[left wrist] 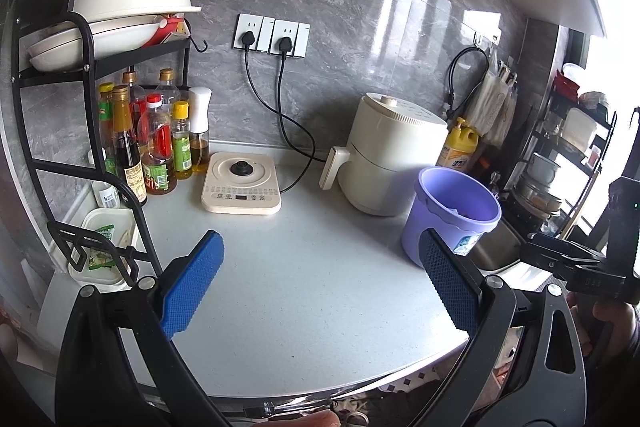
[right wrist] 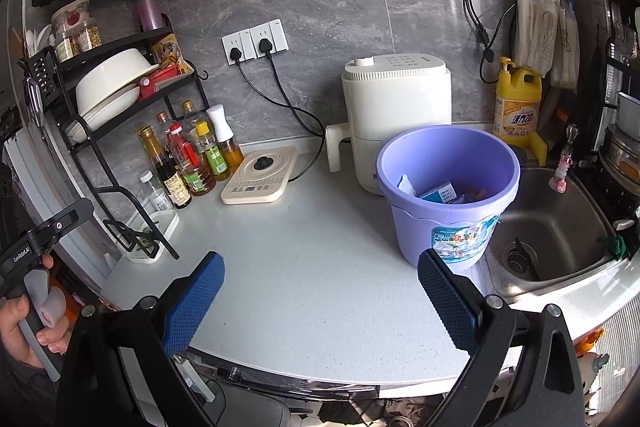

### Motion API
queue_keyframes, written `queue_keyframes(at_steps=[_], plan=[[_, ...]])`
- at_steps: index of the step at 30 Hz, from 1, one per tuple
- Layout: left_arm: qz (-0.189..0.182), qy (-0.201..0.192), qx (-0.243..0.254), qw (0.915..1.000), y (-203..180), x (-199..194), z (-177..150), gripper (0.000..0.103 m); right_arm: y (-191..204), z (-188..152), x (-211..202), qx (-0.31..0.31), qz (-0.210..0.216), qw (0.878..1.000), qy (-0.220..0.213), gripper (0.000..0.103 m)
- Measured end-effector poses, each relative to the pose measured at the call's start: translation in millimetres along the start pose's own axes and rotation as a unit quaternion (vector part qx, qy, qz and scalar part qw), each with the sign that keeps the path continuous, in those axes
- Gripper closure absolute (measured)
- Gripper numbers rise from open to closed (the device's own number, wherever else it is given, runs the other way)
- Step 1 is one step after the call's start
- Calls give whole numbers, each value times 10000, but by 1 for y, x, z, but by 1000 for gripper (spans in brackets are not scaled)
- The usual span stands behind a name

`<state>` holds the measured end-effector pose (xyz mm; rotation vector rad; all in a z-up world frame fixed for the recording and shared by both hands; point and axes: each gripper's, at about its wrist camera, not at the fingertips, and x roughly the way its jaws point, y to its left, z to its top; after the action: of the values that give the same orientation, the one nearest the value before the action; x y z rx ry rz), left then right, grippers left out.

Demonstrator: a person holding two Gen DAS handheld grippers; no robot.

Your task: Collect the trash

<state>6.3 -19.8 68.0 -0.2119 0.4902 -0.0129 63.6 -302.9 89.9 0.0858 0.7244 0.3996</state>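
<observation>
A lilac plastic bucket point(right wrist: 444, 187) stands on the white counter point(right wrist: 320, 267) beside the sink. Inside it lie a blue-and-white carton point(right wrist: 438, 195) and other scraps of trash. The left wrist view shows the same bucket point(left wrist: 448, 215) at the right, in front of the air fryer. My left gripper point(left wrist: 320, 279) is open over the bare counter, with nothing between its blue pads. My right gripper point(right wrist: 320, 291) is open too, low over the counter's front edge, and the bucket sits just beyond its right finger point(right wrist: 448, 299).
A cream air fryer point(right wrist: 394, 115) and a flat cream induction plate point(right wrist: 260, 179) stand against the wall with cords plugged in. Sauce bottles point(right wrist: 188, 155) and a black dish rack point(right wrist: 112, 107) fill the left. A steel sink point(right wrist: 552, 231) lies right of the bucket.
</observation>
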Motion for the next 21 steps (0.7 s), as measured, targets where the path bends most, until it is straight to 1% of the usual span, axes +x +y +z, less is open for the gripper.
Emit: queue_keyframes(at_steps=[9,17,21], plan=[[23,106,-30,9999,0,5,-4,6,-3,-1,5,40,-41,10000,19,8],[-32,106,-44,9999,-1,9,-7,6,-10,-7,2,82,-116,9999,71,8],[-49,117,-46,9999,-3,12,-7,6,-10,-8,-4,48,-139,9999,13,8]])
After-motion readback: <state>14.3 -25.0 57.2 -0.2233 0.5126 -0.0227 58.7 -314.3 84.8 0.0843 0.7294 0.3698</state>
